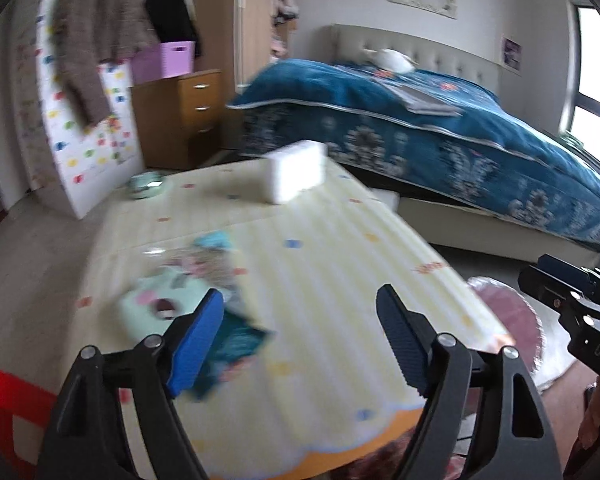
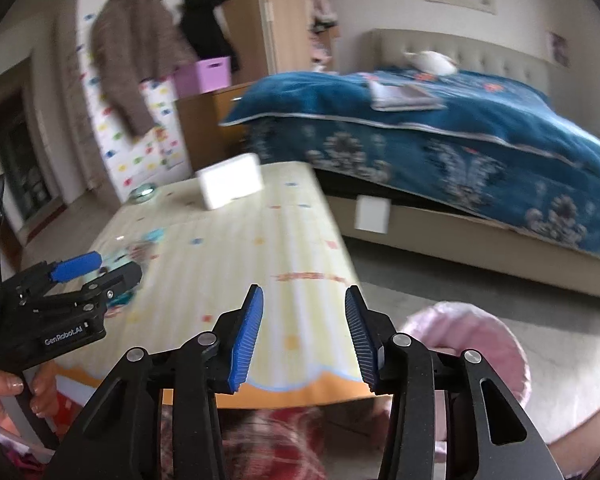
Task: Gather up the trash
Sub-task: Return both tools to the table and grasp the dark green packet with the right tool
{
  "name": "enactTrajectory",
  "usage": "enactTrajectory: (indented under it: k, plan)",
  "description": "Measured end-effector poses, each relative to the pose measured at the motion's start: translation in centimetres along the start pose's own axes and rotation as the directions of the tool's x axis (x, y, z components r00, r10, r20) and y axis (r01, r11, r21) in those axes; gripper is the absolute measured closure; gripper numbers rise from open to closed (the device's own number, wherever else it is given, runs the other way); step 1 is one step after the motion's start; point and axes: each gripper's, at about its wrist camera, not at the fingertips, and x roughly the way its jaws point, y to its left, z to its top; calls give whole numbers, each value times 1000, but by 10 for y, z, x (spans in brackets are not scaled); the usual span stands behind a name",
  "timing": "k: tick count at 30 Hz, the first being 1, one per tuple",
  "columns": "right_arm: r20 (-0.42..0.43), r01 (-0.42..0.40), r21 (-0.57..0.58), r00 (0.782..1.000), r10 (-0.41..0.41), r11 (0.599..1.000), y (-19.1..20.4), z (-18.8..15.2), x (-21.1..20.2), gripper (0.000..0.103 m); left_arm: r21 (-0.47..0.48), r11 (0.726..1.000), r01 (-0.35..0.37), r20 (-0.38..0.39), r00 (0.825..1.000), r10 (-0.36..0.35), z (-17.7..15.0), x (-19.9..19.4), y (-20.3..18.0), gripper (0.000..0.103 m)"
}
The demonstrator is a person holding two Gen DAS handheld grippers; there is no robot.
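Observation:
Several crumpled wrappers [image 1: 204, 280], pale green, teal and patterned, lie on the left part of a table with a yellow striped cloth [image 1: 320, 280]. My left gripper [image 1: 300, 328] is open and empty, just above the table, its left finger over the wrappers. In the right wrist view the wrappers [image 2: 140, 248] lie at the table's left, and the left gripper [image 2: 96, 268] hovers over them. My right gripper [image 2: 304, 332] is open and empty above the near edge of the table [image 2: 260, 272]. A pink-lined bin [image 2: 472, 336] stands on the floor right of the table; it also shows in the left wrist view [image 1: 508, 320].
A white tissue pack [image 1: 296, 172] and a green round dish [image 1: 146, 184] stand at the table's far end. A bed with a blue quilt [image 1: 440, 128] fills the right. A wooden drawer unit [image 1: 180, 120] and a red stool [image 1: 4, 400] stand to the left.

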Motion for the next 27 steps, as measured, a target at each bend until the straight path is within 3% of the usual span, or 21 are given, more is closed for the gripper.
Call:
enactTrajectory:
  k: [7, 12, 20, 27]
  plan:
    - [-15, -134, -107, 991, 133, 985, 66, 4, 23, 44, -107, 980, -167, 35, 984, 172, -6, -20, 80, 18]
    - [-84, -227, -178, 973, 215, 958, 114, 5, 50, 44, -150, 946, -289, -4, 957, 291, -15, -18, 119, 15]
    - [-171, -287, -196, 951, 256, 937, 160, 0, 87, 44, -198, 948, -248, -78, 969, 237, -27, -1, 148, 15]
    - [-236, -297, -199, 939, 248, 934, 183, -7, 121, 44, -221, 939, -264, -95, 964, 249, -32, 8, 161, 15]
